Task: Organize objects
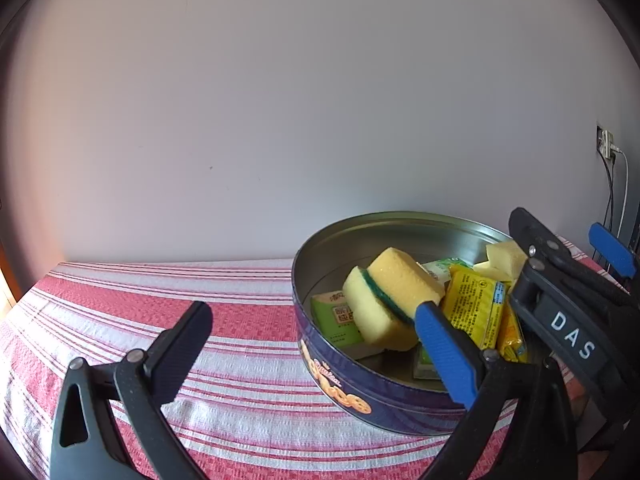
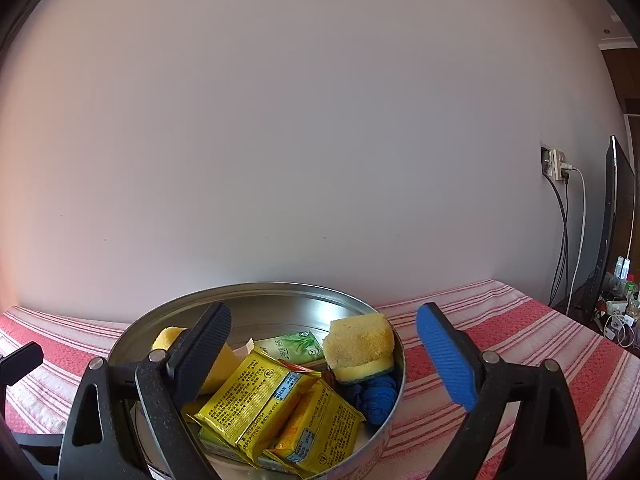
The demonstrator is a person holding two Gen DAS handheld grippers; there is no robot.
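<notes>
Inside the round tin (image 2: 256, 300) you've got sponges (image 2: 362, 346), yellow packets (image 2: 256, 400), green packs (image 2: 298, 346); both grippers (image 1: 316, 344) (image 2: 324, 354) gaping, empty.

A lived-in home room: a red-and-white striped tablecloth (image 2: 500, 320) against a plain wall, a wall socket (image 2: 554, 164) with plugged cables at right, a dark screen (image 2: 612, 220) at far right.
</notes>
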